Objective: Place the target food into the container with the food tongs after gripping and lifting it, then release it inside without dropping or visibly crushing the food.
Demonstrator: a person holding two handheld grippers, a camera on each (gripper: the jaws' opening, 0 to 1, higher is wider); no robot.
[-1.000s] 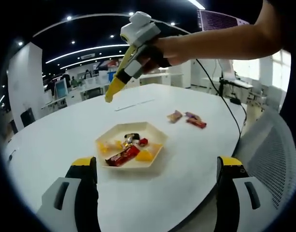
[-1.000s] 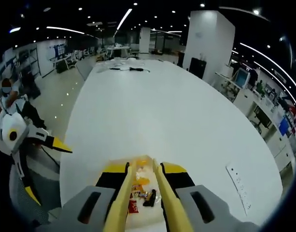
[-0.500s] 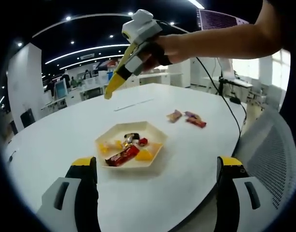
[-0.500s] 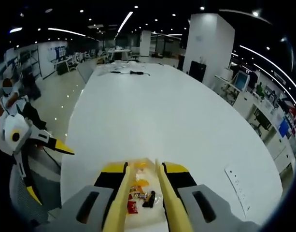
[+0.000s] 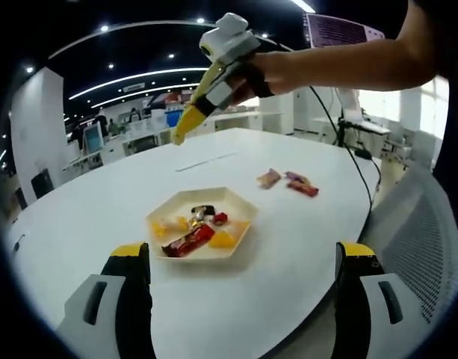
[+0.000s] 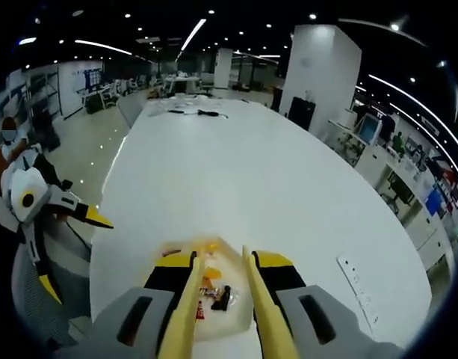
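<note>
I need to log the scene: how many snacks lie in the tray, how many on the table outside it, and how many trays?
Snacks in the hexagonal tray: about 6, partly overlapping
Wrapped snacks on the table outside it: 3
Trays: 1
Total: about 10

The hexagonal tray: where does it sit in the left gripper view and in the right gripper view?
Left gripper view: the hexagonal tray lies centre-left on the white table.
Right gripper view: the tray sits at bottom centre, between the tongs.
Shared landmark: the red snack bar inside it.
</note>
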